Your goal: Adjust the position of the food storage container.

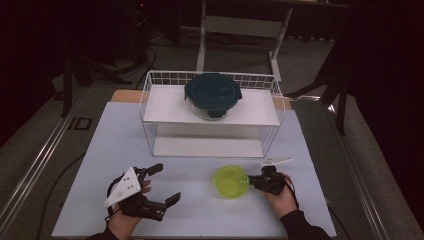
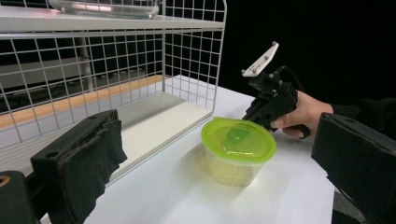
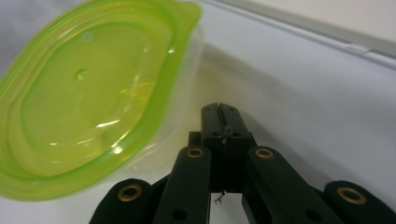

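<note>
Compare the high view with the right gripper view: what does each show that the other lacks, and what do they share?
High view alone: the wire rack with a dark-lidded glass container on its top shelf, the left gripper with jaws wide open, and both hands at the near table edge.

Right gripper view alone: the right gripper close up, its jaws pressed together with nothing between them, tips beside the tub's wall; whether they touch it I cannot tell.

Shared: the green-lidded tub standing on the white table, lid on.
</note>
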